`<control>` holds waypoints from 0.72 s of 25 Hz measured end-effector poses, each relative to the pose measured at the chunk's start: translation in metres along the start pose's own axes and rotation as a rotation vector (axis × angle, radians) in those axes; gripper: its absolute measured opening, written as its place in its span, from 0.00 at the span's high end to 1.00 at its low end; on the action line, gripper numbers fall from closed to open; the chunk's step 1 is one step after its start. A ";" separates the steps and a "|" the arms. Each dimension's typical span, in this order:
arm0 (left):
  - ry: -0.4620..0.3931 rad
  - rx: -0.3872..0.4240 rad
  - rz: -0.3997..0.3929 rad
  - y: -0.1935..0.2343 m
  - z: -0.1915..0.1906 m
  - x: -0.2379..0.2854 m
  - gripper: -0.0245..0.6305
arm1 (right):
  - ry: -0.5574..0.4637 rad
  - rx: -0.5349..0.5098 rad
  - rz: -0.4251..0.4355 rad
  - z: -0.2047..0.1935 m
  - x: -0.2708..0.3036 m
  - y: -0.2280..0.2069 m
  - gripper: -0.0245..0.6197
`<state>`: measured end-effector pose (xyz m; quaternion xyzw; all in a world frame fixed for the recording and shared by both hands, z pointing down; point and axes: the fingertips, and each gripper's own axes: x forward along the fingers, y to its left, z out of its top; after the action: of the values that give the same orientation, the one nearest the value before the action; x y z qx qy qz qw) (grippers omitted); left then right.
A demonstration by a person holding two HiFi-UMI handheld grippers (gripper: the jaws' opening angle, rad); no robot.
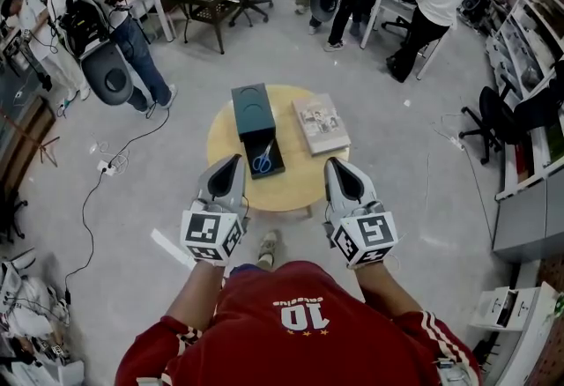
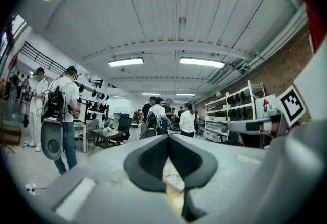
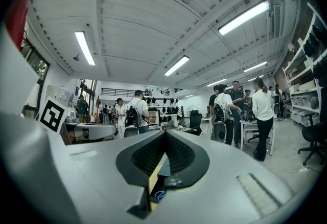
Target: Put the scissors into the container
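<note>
Low in the centre of the head view, your left gripper (image 1: 231, 162) and right gripper (image 1: 339, 166) hang with jaws together, holding nothing, over the round table's (image 1: 291, 186) near edge. Just beyond the left one, the scissors (image 1: 263, 155) lie inside the dark container (image 1: 276, 166), a book (image 1: 320, 122) to its right.
</note>
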<state>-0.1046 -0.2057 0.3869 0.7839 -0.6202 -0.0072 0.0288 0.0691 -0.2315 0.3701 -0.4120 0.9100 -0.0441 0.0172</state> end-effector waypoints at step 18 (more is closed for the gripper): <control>-0.015 -0.012 0.011 0.002 0.003 -0.008 0.96 | -0.002 -0.009 -0.020 0.003 -0.008 0.000 0.98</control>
<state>-0.1089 -0.1982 0.3834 0.7800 -0.6248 -0.0163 0.0288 0.0747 -0.2256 0.3670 -0.4210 0.9061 -0.0398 0.0157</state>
